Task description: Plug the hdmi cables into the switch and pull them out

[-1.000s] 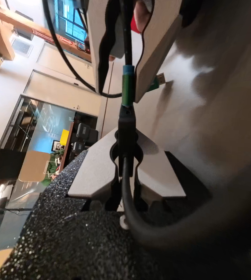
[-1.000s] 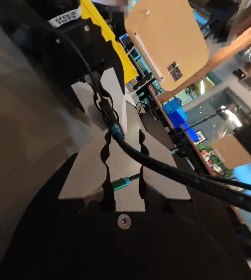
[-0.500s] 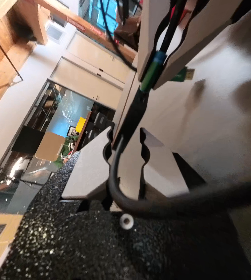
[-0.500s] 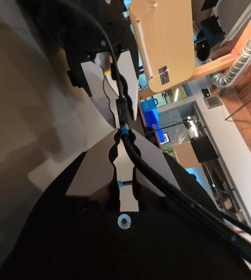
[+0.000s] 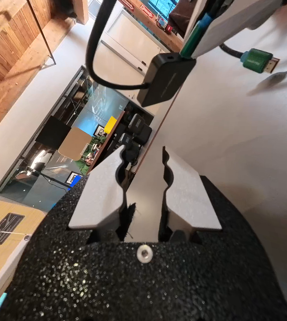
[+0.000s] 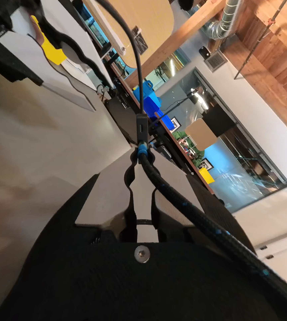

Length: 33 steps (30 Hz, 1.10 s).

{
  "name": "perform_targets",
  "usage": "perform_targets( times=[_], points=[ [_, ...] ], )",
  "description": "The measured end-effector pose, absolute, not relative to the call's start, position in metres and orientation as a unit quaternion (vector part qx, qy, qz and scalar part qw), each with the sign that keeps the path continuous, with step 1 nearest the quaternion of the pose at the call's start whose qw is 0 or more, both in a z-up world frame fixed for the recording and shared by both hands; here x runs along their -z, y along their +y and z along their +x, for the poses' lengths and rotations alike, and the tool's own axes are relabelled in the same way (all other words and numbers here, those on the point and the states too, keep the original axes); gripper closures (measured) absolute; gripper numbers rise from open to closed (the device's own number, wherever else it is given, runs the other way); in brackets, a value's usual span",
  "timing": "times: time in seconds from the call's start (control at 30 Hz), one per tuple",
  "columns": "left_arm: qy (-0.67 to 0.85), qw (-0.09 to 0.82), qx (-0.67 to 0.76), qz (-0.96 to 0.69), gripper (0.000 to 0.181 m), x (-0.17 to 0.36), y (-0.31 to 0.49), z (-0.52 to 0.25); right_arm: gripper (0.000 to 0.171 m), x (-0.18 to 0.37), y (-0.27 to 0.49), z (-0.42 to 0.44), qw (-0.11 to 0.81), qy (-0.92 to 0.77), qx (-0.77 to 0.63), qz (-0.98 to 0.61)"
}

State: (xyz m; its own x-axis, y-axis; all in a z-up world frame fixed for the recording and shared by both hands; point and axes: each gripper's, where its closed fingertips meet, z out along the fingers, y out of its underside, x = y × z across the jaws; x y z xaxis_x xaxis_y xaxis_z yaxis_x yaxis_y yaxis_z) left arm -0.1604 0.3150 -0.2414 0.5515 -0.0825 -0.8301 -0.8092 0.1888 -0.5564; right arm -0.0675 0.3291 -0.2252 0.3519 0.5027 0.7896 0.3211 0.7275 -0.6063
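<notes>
My right gripper is shut on the green, blue-collared HDMI plug of a braided black cable. That plug sits in the small black switch, which hangs free from it, clear of the white table. In the left wrist view the switch hangs below the right gripper, with its own thin black lead looping up. A second green HDMI plug with a gold tip hangs loose to its right. My left gripper is open and empty, apart from the switch; it also shows in the right wrist view.
Black boxes stand at the table's far edge. A flat black device and a blue box lie beyond the switch. A person in green sits far off behind glass.
My left gripper was shut on the switch; it has opened, let go and drawn back. The switch now hangs from the plug in my right gripper.
</notes>
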Motion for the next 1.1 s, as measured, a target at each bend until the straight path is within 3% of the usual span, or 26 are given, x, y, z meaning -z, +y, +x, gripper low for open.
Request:
perform_targets(
  times=[0.33, 0.5, 0.67, 0.87, 1.1],
  points=[
    [0.424, 0.655, -0.276, -0.561, 0.151, 0.249, 0.313, -0.15, 0.162, 0.12, 0.33, -0.018, 0.813, -0.428, -0.037, -0.393],
    [0.434, 0.652, -0.276, -0.557, 0.154, 0.251, 0.313, -0.147, 0.162, 0.091, 0.324, 0.05, 0.796, -0.417, 0.042, -0.436],
    [0.457, 0.643, -0.288, -0.542, 0.158, 0.255, 0.311, -0.14, 0.162, 0.107, 0.34, 0.137, 0.686, -0.441, 0.171, -0.552],
    [0.472, 0.645, -0.296, -0.524, 0.162, 0.254, 0.309, -0.134, 0.162, 0.154, 0.365, 0.222, 0.446, -0.507, 0.333, -0.658],
    [0.479, 0.645, -0.297, -0.516, 0.163, 0.254, 0.307, -0.131, 0.161, 0.185, 0.414, 0.217, 0.314, -0.617, 0.356, -0.628]
  ],
)
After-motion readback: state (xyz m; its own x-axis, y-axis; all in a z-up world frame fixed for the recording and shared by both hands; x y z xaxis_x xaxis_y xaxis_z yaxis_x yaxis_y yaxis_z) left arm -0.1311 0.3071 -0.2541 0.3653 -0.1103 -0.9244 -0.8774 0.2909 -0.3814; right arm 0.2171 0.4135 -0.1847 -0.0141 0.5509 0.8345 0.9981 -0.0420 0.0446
